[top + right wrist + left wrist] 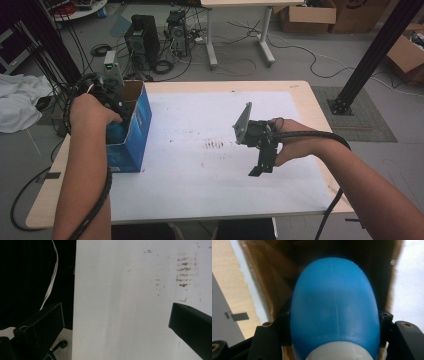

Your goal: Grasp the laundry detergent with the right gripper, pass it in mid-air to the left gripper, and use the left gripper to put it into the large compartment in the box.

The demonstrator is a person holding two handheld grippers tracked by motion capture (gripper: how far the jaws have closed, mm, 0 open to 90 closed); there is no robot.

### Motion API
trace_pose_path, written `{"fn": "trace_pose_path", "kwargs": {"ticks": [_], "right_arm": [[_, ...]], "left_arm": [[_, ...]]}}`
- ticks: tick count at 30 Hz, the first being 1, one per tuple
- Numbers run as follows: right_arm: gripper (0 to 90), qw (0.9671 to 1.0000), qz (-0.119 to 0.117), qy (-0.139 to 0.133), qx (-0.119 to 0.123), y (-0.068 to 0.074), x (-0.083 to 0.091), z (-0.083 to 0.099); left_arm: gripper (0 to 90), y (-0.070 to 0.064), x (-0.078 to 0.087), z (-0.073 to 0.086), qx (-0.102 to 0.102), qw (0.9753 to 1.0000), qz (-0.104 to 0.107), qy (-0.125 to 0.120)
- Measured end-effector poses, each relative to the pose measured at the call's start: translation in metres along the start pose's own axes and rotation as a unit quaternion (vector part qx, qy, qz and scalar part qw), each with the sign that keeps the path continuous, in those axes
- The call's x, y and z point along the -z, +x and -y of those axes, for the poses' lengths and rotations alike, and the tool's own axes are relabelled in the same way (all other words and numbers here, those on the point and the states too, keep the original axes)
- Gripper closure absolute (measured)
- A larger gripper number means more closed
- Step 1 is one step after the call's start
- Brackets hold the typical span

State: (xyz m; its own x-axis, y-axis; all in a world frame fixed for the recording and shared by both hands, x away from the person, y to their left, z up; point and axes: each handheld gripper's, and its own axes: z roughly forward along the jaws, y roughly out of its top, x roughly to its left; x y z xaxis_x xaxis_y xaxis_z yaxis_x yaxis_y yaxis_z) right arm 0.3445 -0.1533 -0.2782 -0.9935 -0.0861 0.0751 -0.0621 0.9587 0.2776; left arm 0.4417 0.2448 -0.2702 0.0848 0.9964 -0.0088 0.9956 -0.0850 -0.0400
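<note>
Blue bottle (334,307) is sitting between the jaws of the left hand-held gripper (334,330), which is grasping it on both sides, its white cap end turned toward the camera that rides on that hand-held gripper. It is hanging inside the open top of the blue cardboard box (131,131), whose brown inner walls are rising around it. In the high view the left hand (90,111) is reaching into that box, with a patch of the bottle showing below it. The box is standing on the white sheet (200,170) at the left edge of the counter (305,95). Well to the right of the box, the right hand-held gripper (260,169) is hovering over the sheet, released, its jaws standing wide apart with nothing between them, near some brown smudges (215,145).
</note>
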Motion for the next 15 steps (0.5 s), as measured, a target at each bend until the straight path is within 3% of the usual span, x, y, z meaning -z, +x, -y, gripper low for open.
{"fn": "trace_pose_path", "kwargs": {"ticks": [7, 15], "right_arm": [[0.0, 1.0000, -0.003, 0.003, -0.002, 0.000, -0.003, 0.002], [0.0, 1.0000, -0.004, 0.005, -0.006, 0.000, -0.003, 0.002]], "left_arm": [[38.3, 0.001, -0.017, -0.003, 0.005, 0.9999, -0.011, 0.002], [38.2, 0.003, -0.019, -0.003, 0.001, 0.9999, -0.003, -0.014]]}}
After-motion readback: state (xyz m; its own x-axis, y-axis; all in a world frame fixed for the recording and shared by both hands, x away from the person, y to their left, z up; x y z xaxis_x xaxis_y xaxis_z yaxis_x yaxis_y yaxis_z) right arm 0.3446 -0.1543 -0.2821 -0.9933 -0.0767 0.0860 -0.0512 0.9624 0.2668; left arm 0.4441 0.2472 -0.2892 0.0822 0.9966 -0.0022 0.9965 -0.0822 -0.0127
